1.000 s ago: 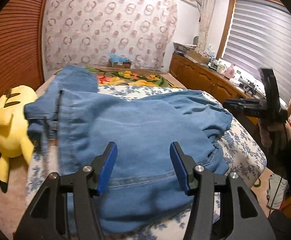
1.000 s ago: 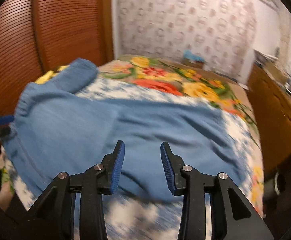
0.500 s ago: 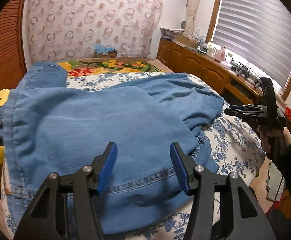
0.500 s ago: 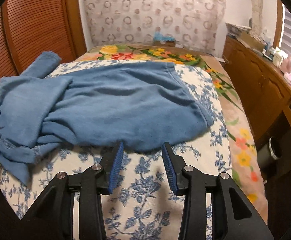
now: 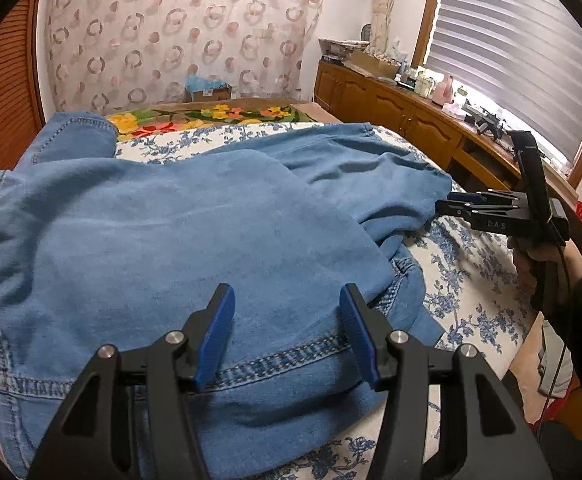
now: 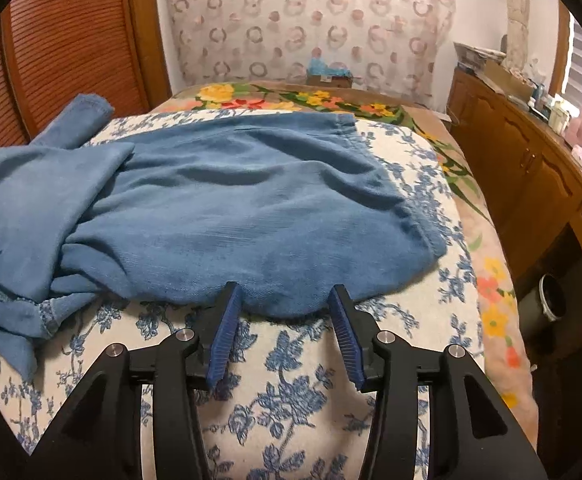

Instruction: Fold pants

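Blue denim pants (image 5: 211, 220) lie crumpled across the floral bed sheet (image 5: 471, 280). My left gripper (image 5: 287, 300) hovers open over a stitched hem near the bed's front edge, with cloth under its fingers but not pinched. My right gripper (image 6: 285, 300) sits low over the sheet at the near edge of the pants (image 6: 231, 208). Its jaws are opening and nothing is pressed between the pads. In the left wrist view the right gripper (image 5: 447, 202) points at the bunched right edge of the pants, held by a person's hand (image 5: 531, 256). One pant leg end (image 6: 79, 116) lies at the far left.
A wooden cabinet (image 5: 391, 108) with clutter on top runs along the right of the bed. A bright flowered blanket (image 6: 311, 100) covers the far end, and a cardboard box (image 5: 207, 92) sits behind it. A slatted wooden door (image 6: 71, 40) stands at the left. A bin (image 6: 551, 298) is on the floor at the right.
Both grippers have sunk towards the bed. The right gripper has drawn back from over the pants to their near edge, and its jaws have widened. The yellow plush toy has slipped out of the left view.
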The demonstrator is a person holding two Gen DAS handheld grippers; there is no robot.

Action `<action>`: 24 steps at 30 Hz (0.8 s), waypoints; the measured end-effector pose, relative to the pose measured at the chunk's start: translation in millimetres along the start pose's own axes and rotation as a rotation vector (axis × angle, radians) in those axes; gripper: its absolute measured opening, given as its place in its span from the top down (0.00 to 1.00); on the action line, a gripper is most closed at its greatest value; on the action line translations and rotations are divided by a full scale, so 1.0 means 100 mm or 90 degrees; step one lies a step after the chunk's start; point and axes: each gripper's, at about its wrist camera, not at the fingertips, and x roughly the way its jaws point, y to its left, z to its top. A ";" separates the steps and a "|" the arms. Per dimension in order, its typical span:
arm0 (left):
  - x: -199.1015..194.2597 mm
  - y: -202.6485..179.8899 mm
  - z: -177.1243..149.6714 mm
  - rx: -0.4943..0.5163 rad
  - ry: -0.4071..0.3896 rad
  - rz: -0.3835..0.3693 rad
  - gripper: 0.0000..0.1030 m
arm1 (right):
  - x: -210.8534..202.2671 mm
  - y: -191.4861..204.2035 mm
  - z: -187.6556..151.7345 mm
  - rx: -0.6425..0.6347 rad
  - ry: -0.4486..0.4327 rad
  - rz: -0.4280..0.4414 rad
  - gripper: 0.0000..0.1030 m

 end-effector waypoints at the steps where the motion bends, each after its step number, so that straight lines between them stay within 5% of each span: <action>1: 0.01 0.00 -0.01 0.000 0.002 0.001 0.48 | 0.03 0.01 0.01 -0.003 0.003 -0.002 0.55; 7: 0.06 0.01 -0.05 -0.002 0.008 0.001 0.48 | 0.09 0.05 0.02 -0.018 0.013 -0.008 0.56; 14: 0.04 0.02 -0.06 -0.003 0.007 0.003 0.48 | 0.08 0.14 -0.01 -0.034 0.012 0.026 0.88; 24: -0.20 0.03 0.01 -0.002 -0.021 0.005 0.48 | -0.47 0.06 -0.08 -0.005 -0.040 0.032 0.92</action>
